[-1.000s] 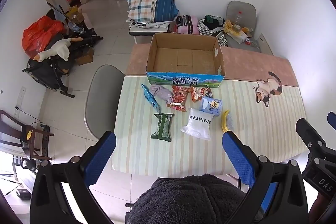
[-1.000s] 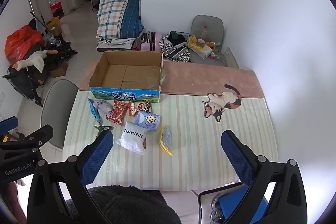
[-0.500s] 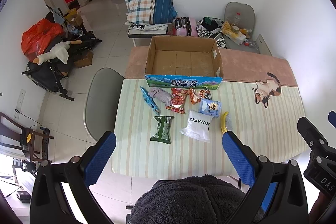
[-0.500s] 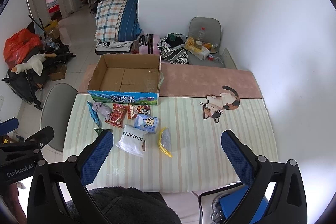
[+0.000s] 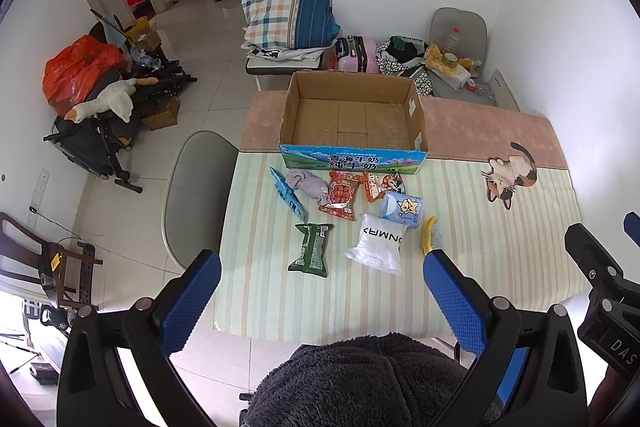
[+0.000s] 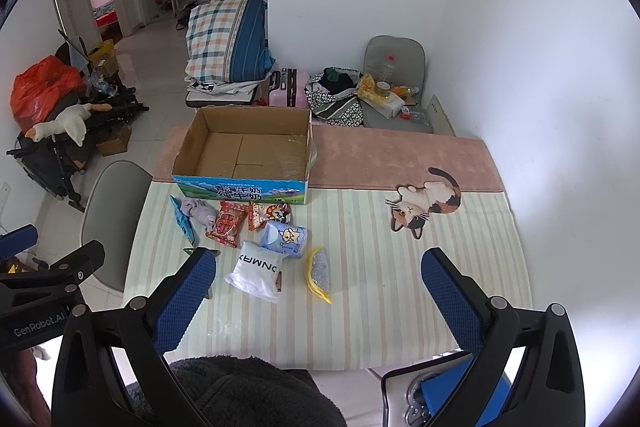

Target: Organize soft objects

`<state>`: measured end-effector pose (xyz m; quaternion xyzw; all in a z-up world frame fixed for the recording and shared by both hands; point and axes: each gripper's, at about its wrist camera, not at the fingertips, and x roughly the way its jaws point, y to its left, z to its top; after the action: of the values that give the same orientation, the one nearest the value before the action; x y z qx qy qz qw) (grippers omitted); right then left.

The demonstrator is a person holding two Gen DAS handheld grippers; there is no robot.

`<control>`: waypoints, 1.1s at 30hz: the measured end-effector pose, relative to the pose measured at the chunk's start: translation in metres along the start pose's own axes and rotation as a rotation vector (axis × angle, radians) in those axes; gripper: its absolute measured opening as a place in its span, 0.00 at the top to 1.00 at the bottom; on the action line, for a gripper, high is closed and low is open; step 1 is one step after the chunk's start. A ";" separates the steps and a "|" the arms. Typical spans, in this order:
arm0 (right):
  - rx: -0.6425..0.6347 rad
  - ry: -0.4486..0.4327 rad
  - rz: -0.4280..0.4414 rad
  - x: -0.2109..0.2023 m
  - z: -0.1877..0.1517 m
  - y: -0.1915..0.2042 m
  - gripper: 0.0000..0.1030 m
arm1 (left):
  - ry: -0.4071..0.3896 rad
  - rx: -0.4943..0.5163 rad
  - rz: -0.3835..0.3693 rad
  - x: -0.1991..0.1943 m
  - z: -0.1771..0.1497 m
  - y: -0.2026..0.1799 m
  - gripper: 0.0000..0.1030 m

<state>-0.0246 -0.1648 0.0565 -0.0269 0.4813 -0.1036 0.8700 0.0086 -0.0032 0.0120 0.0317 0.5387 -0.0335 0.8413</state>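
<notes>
**Both grippers held high over the table, soft items not yet touched**

View differences. Left wrist view: the left gripper (image 5: 320, 291) has its blue-padded fingers spread wide, nothing between them. It shows the green foil snack packet (image 5: 311, 249) whole, lying alone on the near left of the striped tablecloth (image 5: 500, 259). In the right wrist view that packet is almost wholly hidden behind the left-hand blue finger pad (image 6: 186, 301) of the right gripper (image 6: 318, 297), which is likewise wide open and empty. Only the right view shows the blue-seated stool (image 6: 444, 395) under the table's near edge.

Items, left to right: a blue snack sachet (image 5: 287, 193), a crumpled lilac cloth (image 5: 308, 183) touching a red snack bag (image 5: 342, 194), an orange cartoon snack bag (image 5: 378, 185), a pale blue tissue pack with a cat face (image 5: 402, 209), a white soft pouch with black lettering (image 5: 378, 243), and a yellow-edged silver scouring pad (image 5: 432, 239). All lie just in front of the open cardboard box with a blue printed front (image 5: 354, 131), which holds nothing.

Change from earlier frames: both cameras have drawn back slightly, so the table looks a little smaller; no item has shifted.

Surroundings: a grey chair (image 5: 196, 195) at the table's left side, a cat-shaped mat (image 5: 510, 177) at far right. The person's dark fleece sleeve (image 5: 360, 383) covers the bottom of both views.
</notes>
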 end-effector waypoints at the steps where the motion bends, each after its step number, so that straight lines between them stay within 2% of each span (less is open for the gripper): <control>1: -0.001 0.000 -0.001 -0.001 0.000 0.001 0.00 | 0.000 0.000 -0.001 0.000 0.000 0.000 0.00; 33: 0.016 -0.013 -0.005 -0.005 0.001 -0.003 0.00 | -0.004 0.006 -0.005 -0.001 0.000 0.000 0.00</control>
<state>-0.0269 -0.1673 0.0612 -0.0220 0.4746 -0.1093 0.8731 0.0082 -0.0036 0.0134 0.0328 0.5371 -0.0373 0.8420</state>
